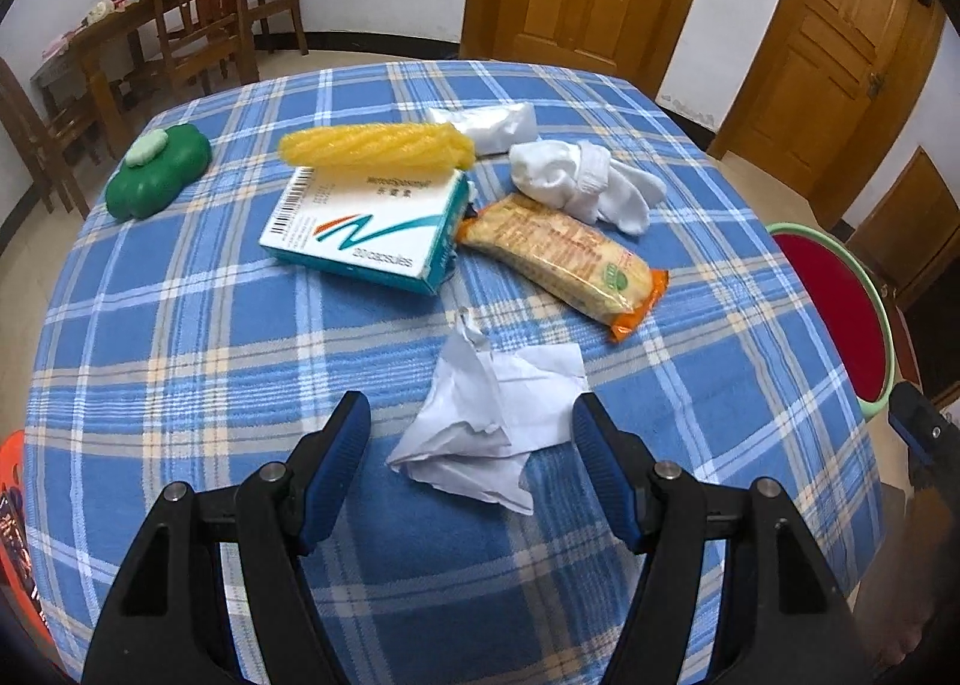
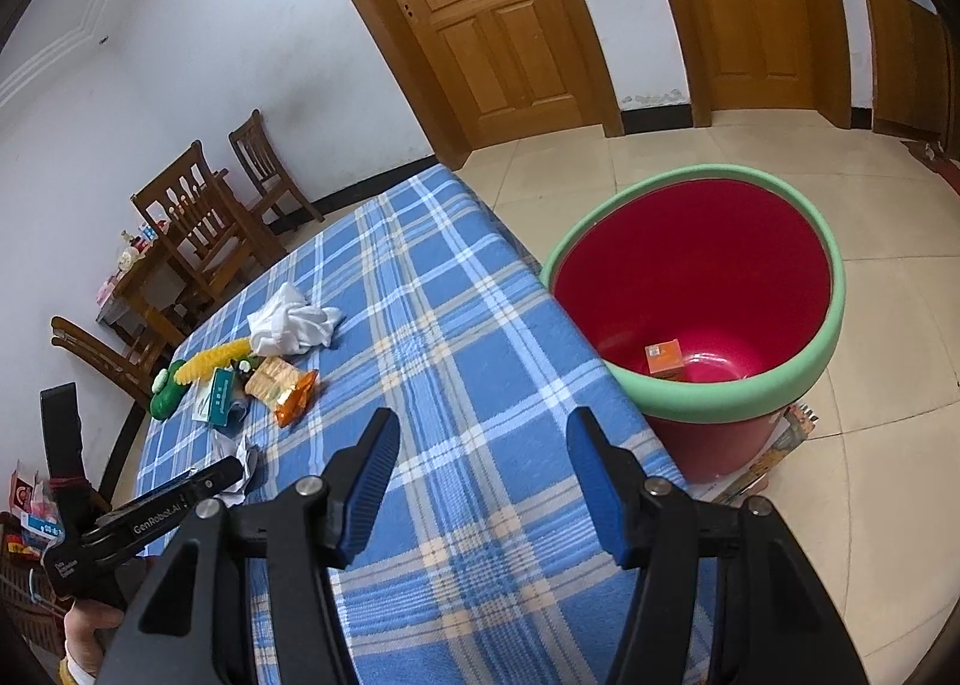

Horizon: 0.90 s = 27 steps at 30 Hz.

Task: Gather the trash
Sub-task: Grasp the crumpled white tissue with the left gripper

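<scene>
- The left tongs point(image 1: 471, 427) hang spread, pinching nothing, either side of a crumpled white paper sheet point(image 1: 486, 433) on the blue plaid-clothed worktop point(image 1: 180, 355).
- The right tongs point(image 2: 483, 445) are spread and empty over the worktop's near right edge.
- A red plastic bin with green rim point(image 2: 738, 403) stands on the floor, right, holding a small orange box point(image 2: 663, 358).

You see the red bin point(image 1: 840, 295) only partly, cut by the table's edge; the small box point(image 2: 663, 358) inside has unreadable print.
</scene>
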Motion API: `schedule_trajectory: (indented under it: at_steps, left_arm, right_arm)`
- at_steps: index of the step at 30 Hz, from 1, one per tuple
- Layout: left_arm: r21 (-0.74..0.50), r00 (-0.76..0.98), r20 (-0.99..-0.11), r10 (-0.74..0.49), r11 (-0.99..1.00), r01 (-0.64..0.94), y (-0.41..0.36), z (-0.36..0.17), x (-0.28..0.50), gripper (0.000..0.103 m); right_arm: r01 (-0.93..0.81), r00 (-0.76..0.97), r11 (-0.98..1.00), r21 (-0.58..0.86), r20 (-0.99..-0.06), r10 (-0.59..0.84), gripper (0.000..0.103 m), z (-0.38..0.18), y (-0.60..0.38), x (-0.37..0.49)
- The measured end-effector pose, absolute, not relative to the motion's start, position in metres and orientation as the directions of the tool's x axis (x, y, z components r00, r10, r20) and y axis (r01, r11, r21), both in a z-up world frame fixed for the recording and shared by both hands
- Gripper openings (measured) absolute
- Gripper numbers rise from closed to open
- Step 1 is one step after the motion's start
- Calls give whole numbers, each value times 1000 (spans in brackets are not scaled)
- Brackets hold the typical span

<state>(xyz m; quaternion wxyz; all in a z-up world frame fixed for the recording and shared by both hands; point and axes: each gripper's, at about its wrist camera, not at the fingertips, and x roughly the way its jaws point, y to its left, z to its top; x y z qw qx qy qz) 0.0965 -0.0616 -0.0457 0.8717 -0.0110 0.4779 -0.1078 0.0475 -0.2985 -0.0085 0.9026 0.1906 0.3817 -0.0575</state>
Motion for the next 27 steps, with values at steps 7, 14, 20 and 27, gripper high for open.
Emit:
schedule_trajectory:
  at_steps: [7,14,20,27]
  left_arm:
    - [-112,501,-843,-196,975,193,-69,-54,98,66]
    - [-110,523,-825,-212,969,220,-71,-54,96,40]
    - [-147,522,-817,-246,963,224,-66,-53,97,35]
    - [-176,550,-793,-261,963,204,-53,-41,96,35]
  right_arm:
    - [247,690,922,298,-722,48,61,-14,-296,51]
    - [228,678,930,289,-732,61,61,-17,-289,57]
    - [200,669,939,279,-739,77,61,-19,-279,65]
    - [168,661,946,278,-743,101,61,-19,-268,76]
